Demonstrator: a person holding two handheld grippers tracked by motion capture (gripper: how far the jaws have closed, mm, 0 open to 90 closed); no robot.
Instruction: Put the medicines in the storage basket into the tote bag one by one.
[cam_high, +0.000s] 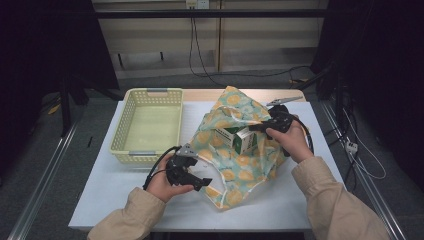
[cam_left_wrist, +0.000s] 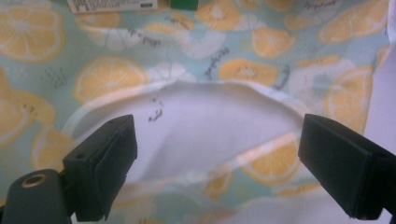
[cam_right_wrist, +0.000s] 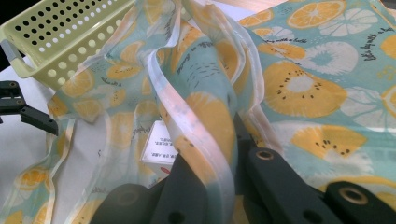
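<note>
A teal cloth bag (cam_high: 235, 165) printed with lemon slices lies on the white table (cam_high: 120, 200), right of centre. A white and green box (cam_high: 239, 139) sits in its mouth, and the box (cam_right_wrist: 161, 149) also peeks out behind the fabric in the right gripper view. My right gripper (cam_high: 262, 126) is shut on the bag's pale handle strip (cam_right_wrist: 205, 130) and holds that side up. My left gripper (cam_high: 202, 181) stands open at the bag's near left edge. Its jaws are wide apart and nothing is between them, with the other handle loop (cam_left_wrist: 205, 88) lying flat just ahead.
An empty pale yellow perforated basket (cam_high: 150, 92) stands at the table's left, close to the bag. Its rim (cam_right_wrist: 70, 42) rises behind the fabric in the right gripper view. Metal rails, cables and dark floor surround the table.
</note>
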